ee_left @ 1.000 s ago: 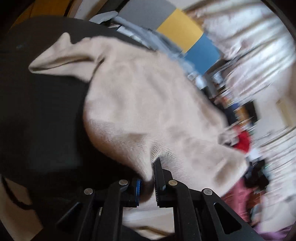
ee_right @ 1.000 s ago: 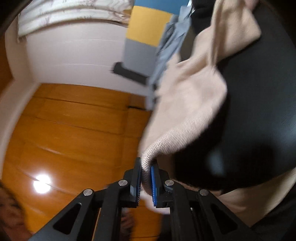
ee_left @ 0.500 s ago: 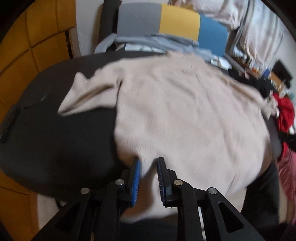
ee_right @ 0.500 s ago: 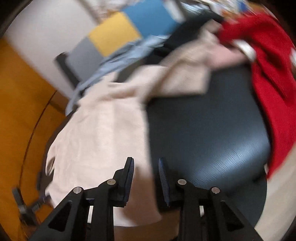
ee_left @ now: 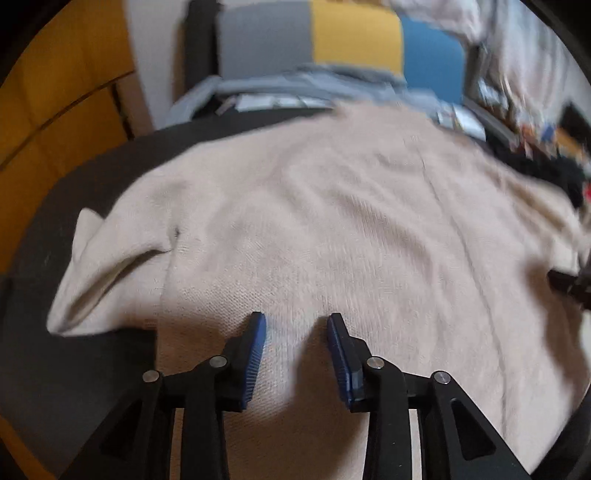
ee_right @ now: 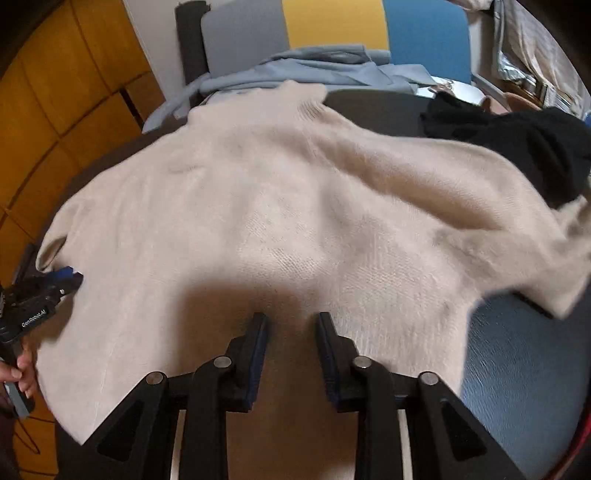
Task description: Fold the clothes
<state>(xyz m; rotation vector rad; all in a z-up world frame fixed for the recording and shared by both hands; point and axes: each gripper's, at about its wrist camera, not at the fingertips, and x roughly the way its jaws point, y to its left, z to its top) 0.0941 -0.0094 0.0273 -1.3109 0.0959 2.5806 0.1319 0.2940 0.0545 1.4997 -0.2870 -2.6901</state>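
A beige knit sweater [ee_right: 280,206] lies spread flat over a dark round table [ee_right: 524,369], collar at the far side, hem near me. In the left wrist view the same sweater [ee_left: 332,229] shows one sleeve bunched at the left. My left gripper [ee_left: 296,325] hovers over the hem, open, nothing between its blue pads. My right gripper [ee_right: 291,319] is likewise open above the hem's middle. The left gripper [ee_right: 55,284] also shows at the sweater's left edge in the right wrist view, with a hand [ee_right: 22,369] holding it.
A black garment [ee_right: 517,147] lies at the table's far right, over the sweater's right sleeve. A pale blue garment [ee_right: 314,70] drapes behind the collar, before grey, yellow and blue chair backs [ee_right: 332,22]. Orange wooden flooring [ee_right: 55,110] lies to the left.
Both grippers held the sweater's hem a second ago, then let go. The sweater now lies flat on the table and both sets of jaws have spread wider.
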